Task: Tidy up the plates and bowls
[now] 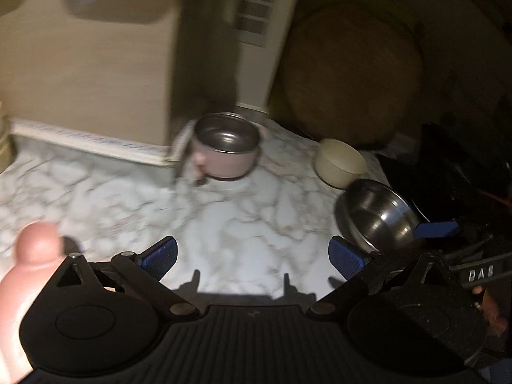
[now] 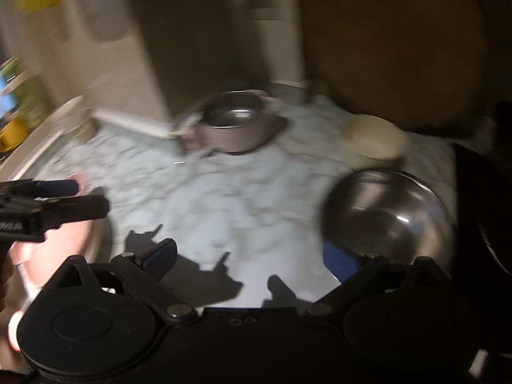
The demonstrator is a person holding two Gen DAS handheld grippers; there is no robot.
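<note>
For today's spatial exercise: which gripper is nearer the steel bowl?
Right. The right gripper has the steel bowl just beyond its right finger; the left gripper sits further left.

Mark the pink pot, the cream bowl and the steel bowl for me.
pink pot (image 1: 225, 160): left wrist view, front of its outer wall.
cream bowl (image 1: 339, 163): left wrist view, inner hollow.
steel bowl (image 2: 388, 214): right wrist view, inner surface.
</note>
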